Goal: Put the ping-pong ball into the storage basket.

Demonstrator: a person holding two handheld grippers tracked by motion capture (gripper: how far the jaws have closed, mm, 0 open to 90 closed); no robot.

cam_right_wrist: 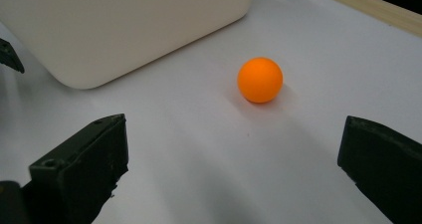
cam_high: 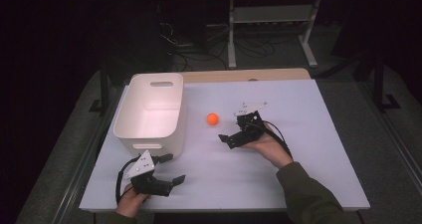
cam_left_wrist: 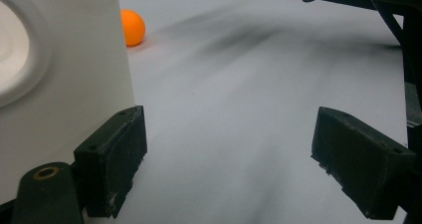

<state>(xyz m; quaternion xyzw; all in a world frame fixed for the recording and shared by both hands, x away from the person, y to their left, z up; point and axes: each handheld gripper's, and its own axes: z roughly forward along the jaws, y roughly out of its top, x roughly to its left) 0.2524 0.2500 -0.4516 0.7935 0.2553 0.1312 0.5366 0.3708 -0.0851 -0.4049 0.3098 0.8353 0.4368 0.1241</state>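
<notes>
An orange ball [cam_high: 212, 118] lies on the white table [cam_high: 308, 154], just right of a white handled bin [cam_high: 152, 109]. My right gripper [cam_high: 230, 127] stands open a short way right of the ball, jaws pointing at it. In the right gripper view the ball [cam_right_wrist: 260, 79] sits ahead of the open gripper [cam_right_wrist: 234, 144], beyond the jaws, with the bin [cam_right_wrist: 124, 25] at the upper left. My left gripper [cam_high: 175, 168] is open near the table's front edge, close to the bin's near corner. In the left gripper view, its left jaw stands beside the bin wall [cam_left_wrist: 64, 74], ball [cam_left_wrist: 132, 27] beyond.
The bin looks empty inside. A wooden strip [cam_high: 249, 75] runs along the table's far edge. Beyond it stand a metal frame [cam_high: 271, 30] and cables on the dark floor. Bare table surface lies right of the right hand.
</notes>
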